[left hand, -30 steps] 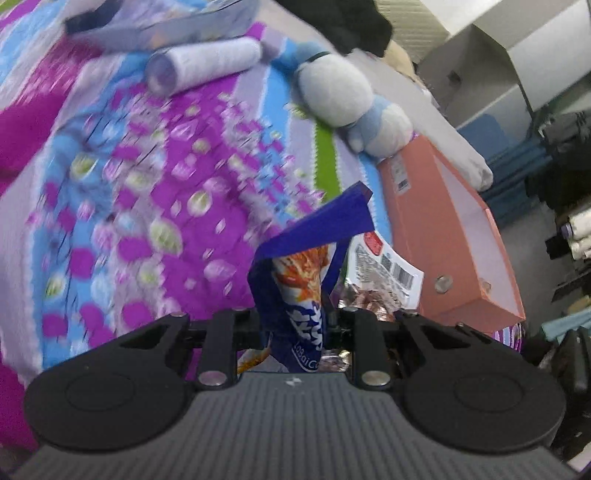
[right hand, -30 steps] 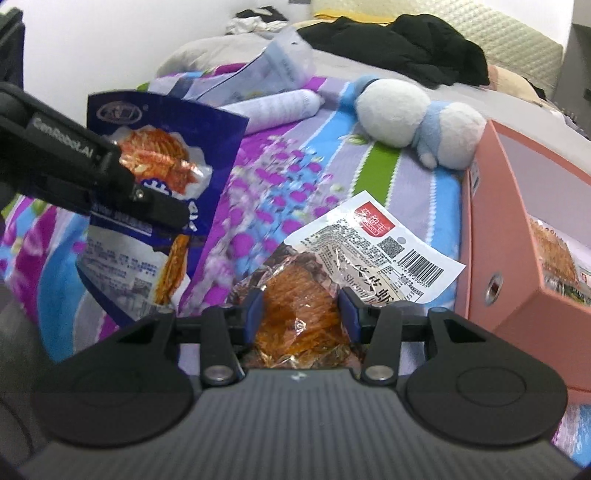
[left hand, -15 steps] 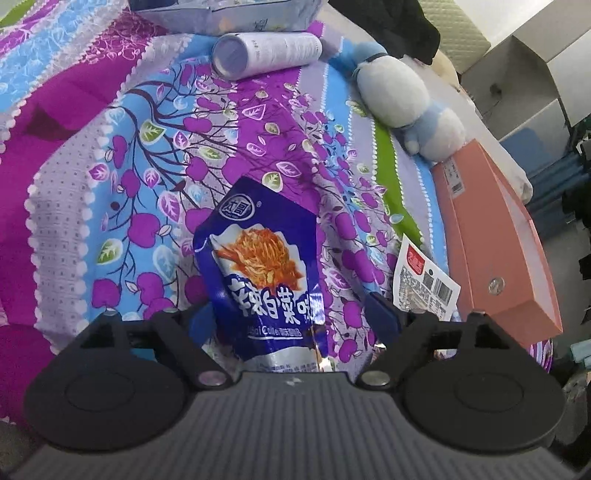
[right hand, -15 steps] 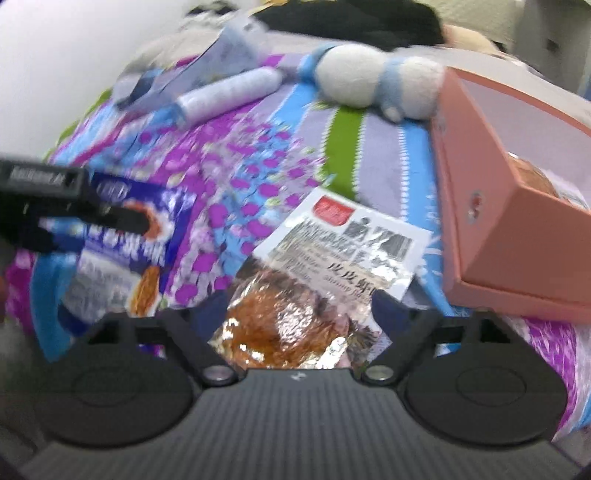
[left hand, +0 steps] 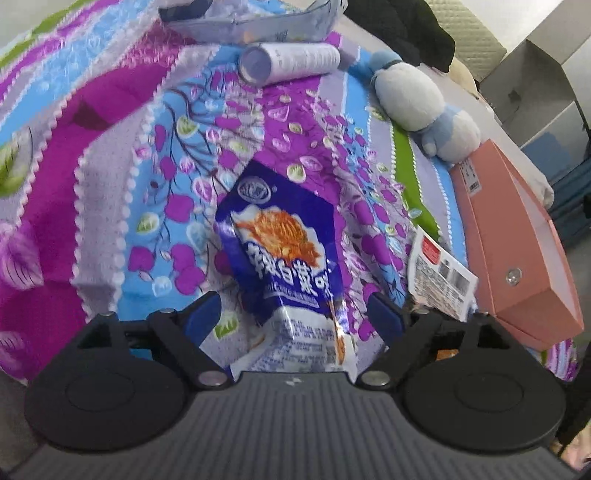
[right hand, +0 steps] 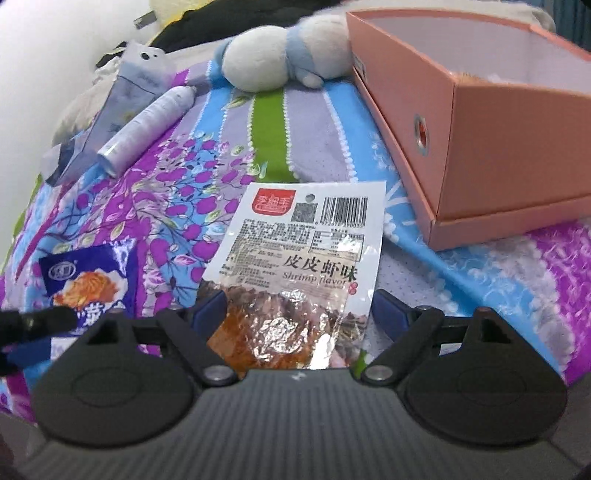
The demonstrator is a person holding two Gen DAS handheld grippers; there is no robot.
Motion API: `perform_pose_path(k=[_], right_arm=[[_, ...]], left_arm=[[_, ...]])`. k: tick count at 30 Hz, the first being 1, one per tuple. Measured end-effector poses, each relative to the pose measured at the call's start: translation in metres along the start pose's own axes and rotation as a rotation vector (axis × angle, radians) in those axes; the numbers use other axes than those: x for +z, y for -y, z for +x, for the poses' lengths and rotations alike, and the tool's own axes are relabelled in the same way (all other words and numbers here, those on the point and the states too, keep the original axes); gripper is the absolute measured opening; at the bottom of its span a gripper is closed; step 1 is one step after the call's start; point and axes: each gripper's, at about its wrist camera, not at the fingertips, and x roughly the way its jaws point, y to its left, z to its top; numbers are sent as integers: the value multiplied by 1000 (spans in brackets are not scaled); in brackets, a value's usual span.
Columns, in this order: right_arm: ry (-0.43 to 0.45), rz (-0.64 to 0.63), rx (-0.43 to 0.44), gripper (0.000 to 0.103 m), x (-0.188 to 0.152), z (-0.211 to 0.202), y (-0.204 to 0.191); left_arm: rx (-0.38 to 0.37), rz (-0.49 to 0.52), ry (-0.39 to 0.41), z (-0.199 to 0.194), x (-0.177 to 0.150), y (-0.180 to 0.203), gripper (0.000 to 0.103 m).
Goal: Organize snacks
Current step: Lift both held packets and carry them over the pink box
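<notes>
A blue snack bag (left hand: pixel 284 258) lies flat on the purple floral bedspread, between the open fingers of my left gripper (left hand: pixel 295 314). It also shows at the left of the right wrist view (right hand: pixel 88 284). A white shrimp-flavor snack packet (right hand: pixel 299 258) lies flat between the open fingers of my right gripper (right hand: pixel 299 306). It also shows in the left wrist view (left hand: pixel 439 273). A pink open box (right hand: pixel 491 147) stands on the bed at the right, and in the left wrist view (left hand: pixel 517 243).
A white and blue plush toy (right hand: pixel 280 59) lies at the back, also in the left wrist view (left hand: pixel 424 107). A white spray can (right hand: pixel 147 125) and a clear pouch (right hand: pixel 110 110) lie at the back left. Dark clothes (left hand: pixel 406 33) are heaped beyond.
Both grippers opened and let go of their packets. The blue bag and the shrimp packet now lie flat on the bedspread. Both grippers pulled back a little.
</notes>
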Motion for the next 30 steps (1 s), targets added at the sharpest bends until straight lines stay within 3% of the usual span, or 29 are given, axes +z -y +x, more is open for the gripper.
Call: perform_pose_path(k=[3,12,16,22,27,29,30], right_arm=[[12,-13,19,87,1,0,-4],[38,-214,-43,88,-2,-5,-30],[29,-267,-52,97,-7,-1,-36],[31,-312,-8,98,-15,4,-38],[48,-355,37,63,-19,-3,-43],[48,-381,53,42,-20,-6,-50],[55,-392,46,39,-20,-7,-53]], left_arm=[[11,-4,0,1,-4,1,89],[7,7,13,4,-13,6,88],[15,22,25,4,-15,8,87],[24,39,30,5,-19,9,75],[41,59,25,6,-21,12,73],[52,68,25,7,-21,14,73],[57,72,26,8,-21,15,73]])
